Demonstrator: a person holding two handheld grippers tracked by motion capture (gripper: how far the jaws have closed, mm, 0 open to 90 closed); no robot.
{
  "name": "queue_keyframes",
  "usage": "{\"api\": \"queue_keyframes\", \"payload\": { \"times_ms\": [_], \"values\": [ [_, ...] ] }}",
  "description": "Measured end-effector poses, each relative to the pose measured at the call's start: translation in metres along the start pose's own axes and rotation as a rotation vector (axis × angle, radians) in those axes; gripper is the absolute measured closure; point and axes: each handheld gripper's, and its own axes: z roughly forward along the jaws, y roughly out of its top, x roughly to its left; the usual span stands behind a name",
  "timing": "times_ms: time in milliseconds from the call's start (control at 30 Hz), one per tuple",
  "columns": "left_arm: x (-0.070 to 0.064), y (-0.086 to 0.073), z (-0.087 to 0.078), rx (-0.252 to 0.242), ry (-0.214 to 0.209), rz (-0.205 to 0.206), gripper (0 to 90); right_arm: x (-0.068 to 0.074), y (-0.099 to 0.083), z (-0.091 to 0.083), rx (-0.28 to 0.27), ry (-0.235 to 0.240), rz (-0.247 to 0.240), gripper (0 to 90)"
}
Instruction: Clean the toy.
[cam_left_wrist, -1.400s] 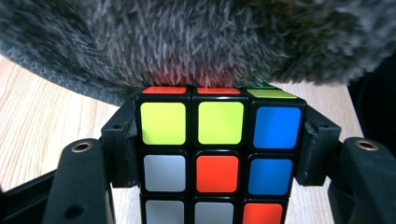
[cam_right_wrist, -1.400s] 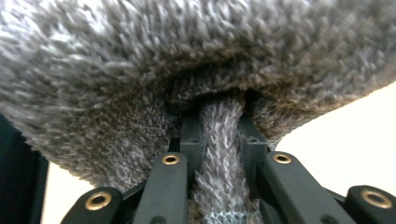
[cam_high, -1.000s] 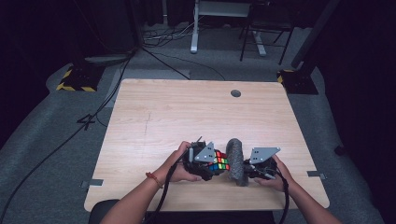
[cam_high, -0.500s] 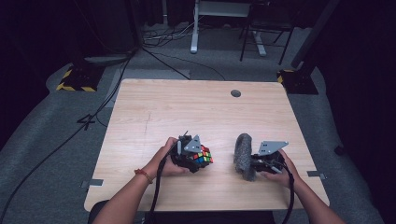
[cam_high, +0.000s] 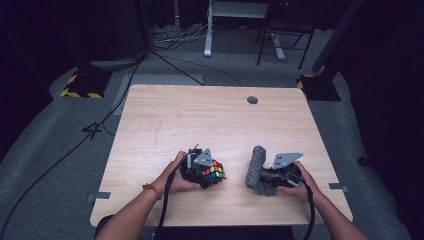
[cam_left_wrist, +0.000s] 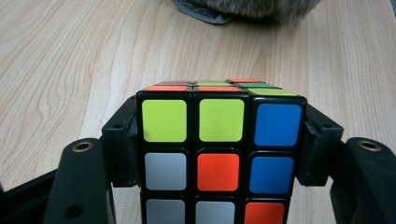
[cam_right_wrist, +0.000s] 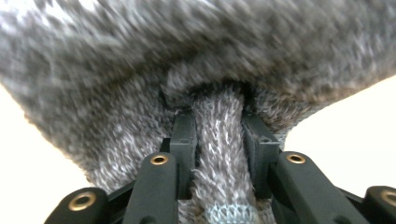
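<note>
- Near the front edge of the wooden table (cam_high: 200, 120), two hand-held grippers are seen in the high view, well apart from one another.
- Left gripper (cam_high: 212, 172): held in the person's left hand (cam_high: 175, 176), left of the table's middle line; its jaws are closed against two opposite sides of a puzzle cube (cam_high: 216, 171).
- In the left gripper view, the puzzle cube (cam_left_wrist: 219, 154) is seen clamped between the two black jaws, one pad pressed on each side; its facing side carries yellow-green, blue, white and orange stickers.
- Whether the cube rests on the tabletop or is lifted just clear of it cannot be told.
- Right gripper (cam_high: 265, 176): held in the person's right hand (cam_high: 299, 179), right of the middle line; its jaws are drawn nearly together on a grey fuzzy cloth item (cam_high: 257, 169).
- In the right gripper view, a narrow fold of the grey fuzzy cloth item (cam_right_wrist: 219, 140) is seen pinched between the jaw pads, the bulk of it spreading above and around them.
- A dark round grommet (cam_high: 252, 100) is set in the table's far side.
</note>
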Motion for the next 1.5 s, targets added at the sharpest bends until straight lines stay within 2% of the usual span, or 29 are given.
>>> {"api": "queue_keyframes", "payload": {
  "times_ms": [67,233,333,433,833,1033,1133,1233,1300,1500],
  "values": [
    [0.0,-0.002,0.001,-0.012,-0.008,-0.006,32.7,0.0,0.0,0.002,0.004,-0.003,-0.002,68.1],
    [0.002,-0.005,0.005,-0.002,-0.032,-0.028,32.1,0.001,0.0,0.003,0.002,-0.01,-0.004,63.3],
    [0.001,-0.004,0.006,0.009,-0.021,-0.028,31.7,0.002,0.0,0.002,0.006,-0.011,-0.01,60.3],
    [0.001,-0.004,0.009,0.032,-0.011,-0.038,27.2,0.002,0.001,0.001,-0.001,-0.007,-0.009,55.5],
    [-0.002,-0.001,0.007,0.034,0.008,-0.016,27.3,0.004,0.005,-0.002,-0.023,-0.006,-0.01,46.6],
    [-0.005,0.002,0.003,0.064,0.052,0.032,24.8,0.003,0.006,-0.005,-0.061,-0.003,0.014,38.9],
    [-0.008,0.003,0.001,0.059,0.074,0.03,18.5,0.003,0.008,-0.006,-0.064,-0.012,0.011,34.2],
    [-0.009,0.003,-0.003,0.044,0.072,0.042,18.4,0.004,0.009,-0.007,-0.068,-0.022,0.007,31.3],
    [-0.009,0.003,-0.005,0.046,0.101,0.047,17.4,0.004,0.011,-0.008,-0.068,-0.03,0.006,29.7],
    [-0.01,0.001,-0.014,0.053,0.136,0.059,17.1,0.005,0.015,-0.019,-0.065,-0.052,-0.005,27.6]
  ]
}}
